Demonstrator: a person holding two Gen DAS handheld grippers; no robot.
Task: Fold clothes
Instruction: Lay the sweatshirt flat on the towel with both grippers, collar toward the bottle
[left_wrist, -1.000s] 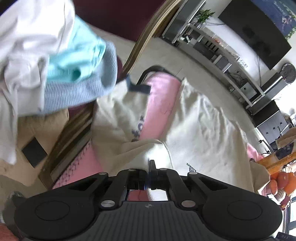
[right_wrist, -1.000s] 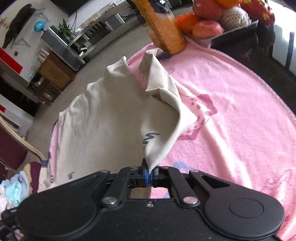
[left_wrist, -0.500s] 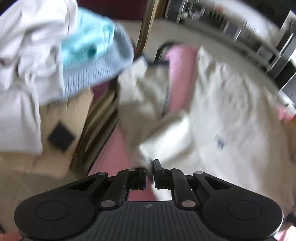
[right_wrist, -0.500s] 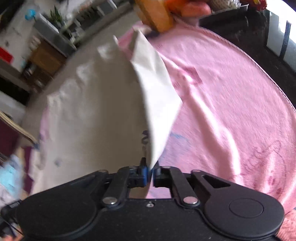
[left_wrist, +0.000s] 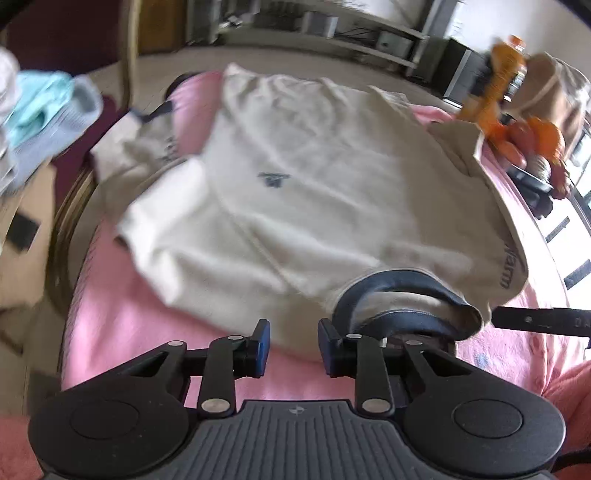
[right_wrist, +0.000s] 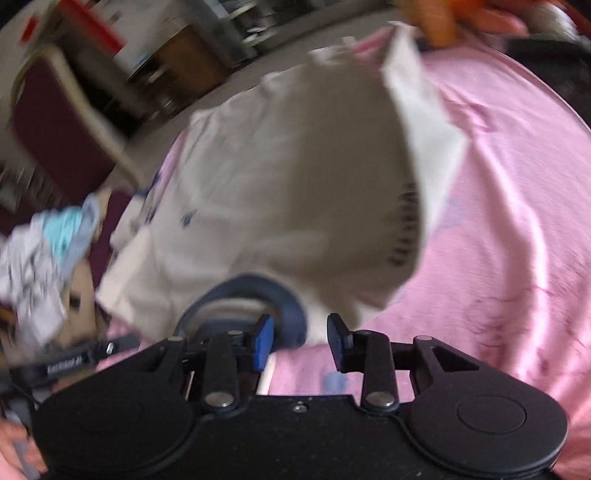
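Note:
A cream T-shirt (left_wrist: 295, 184) with a navy collar (left_wrist: 399, 291) lies spread on a pink cloth (left_wrist: 122, 317), collar nearest me. My left gripper (left_wrist: 293, 345) is open and empty just in front of the shirt's near edge, left of the collar. My right gripper (right_wrist: 300, 341) is open and empty at the collar (right_wrist: 258, 291) of the same shirt (right_wrist: 295, 184). The shirt's right side is still falling, folded over with dark lettering (right_wrist: 406, 229) showing. Both views are blurred.
A pile of white, teal and grey-blue clothes (left_wrist: 40, 110) sits on a chair (left_wrist: 125, 55) at the left. Orange fruit and a bottle (left_wrist: 517, 122) stand at the far right of the pink cloth (right_wrist: 517, 240). Shelves stand beyond the table.
Both grippers were shut on the shirt's shoulders and have opened, letting it go. The shirt has dropped onto the pink cloth, and both grippers swung toward its collar end.

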